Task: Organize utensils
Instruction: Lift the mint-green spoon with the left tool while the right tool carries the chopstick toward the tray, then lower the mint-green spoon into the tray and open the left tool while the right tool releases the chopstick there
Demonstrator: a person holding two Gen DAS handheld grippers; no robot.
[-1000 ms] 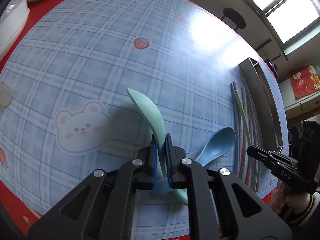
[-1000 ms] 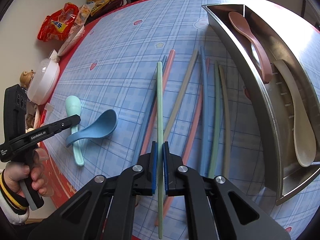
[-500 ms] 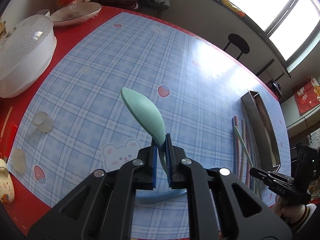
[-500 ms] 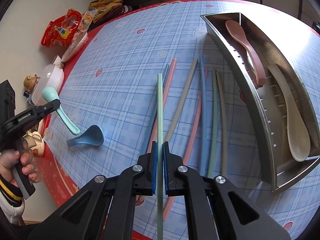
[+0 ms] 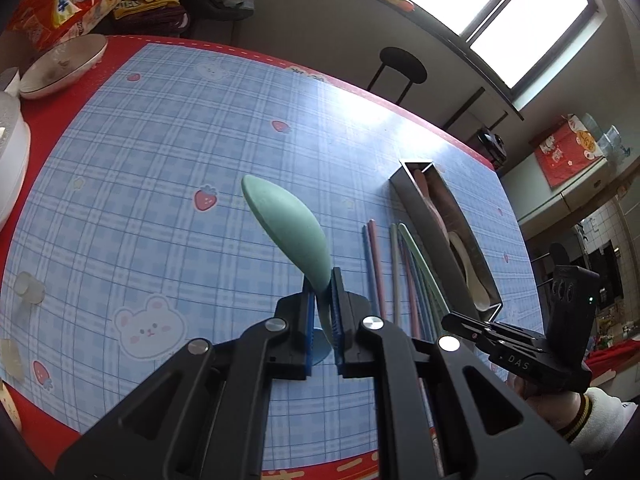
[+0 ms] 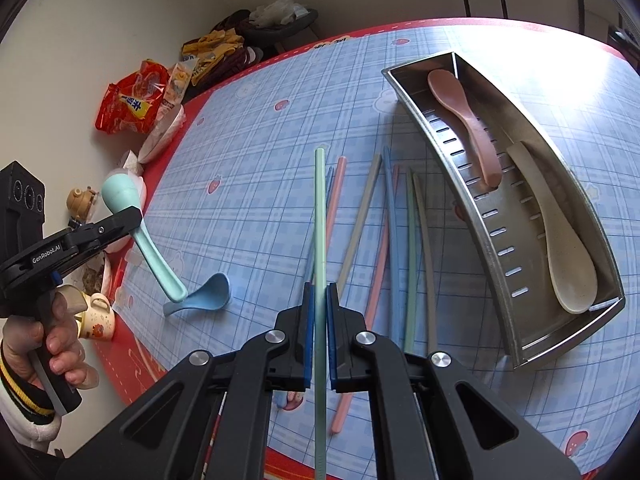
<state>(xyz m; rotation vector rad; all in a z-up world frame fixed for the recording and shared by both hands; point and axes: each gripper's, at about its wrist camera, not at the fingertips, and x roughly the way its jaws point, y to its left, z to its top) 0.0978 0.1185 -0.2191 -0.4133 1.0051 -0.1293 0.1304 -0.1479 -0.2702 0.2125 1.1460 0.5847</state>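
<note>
My left gripper (image 5: 321,280) is shut on a mint green spoon (image 5: 288,228) and holds it in the air above the table; it also shows in the right wrist view (image 6: 134,216). My right gripper (image 6: 318,292) is shut on a mint green chopstick (image 6: 319,216), lifted above several coloured chopsticks (image 6: 384,232) lying on the mat. A blue spoon (image 6: 208,296) lies on the mat at the left. A steel tray (image 6: 440,160) at the right holds a pink spoon (image 6: 464,120) and a cream spoon (image 6: 560,240).
A white lidded container (image 5: 10,168) and a shallow bowl (image 5: 60,68) stand at the table's left edge. Snack bags (image 6: 132,108) lie at the far corner. A small mug (image 6: 96,316) sits near the left hand. A black stool (image 5: 402,66) stands beyond the table.
My left gripper has lifted the green spoon off the mat and raised it, turning toward the tray. My right gripper has raised the green chopstick higher above the others.
</note>
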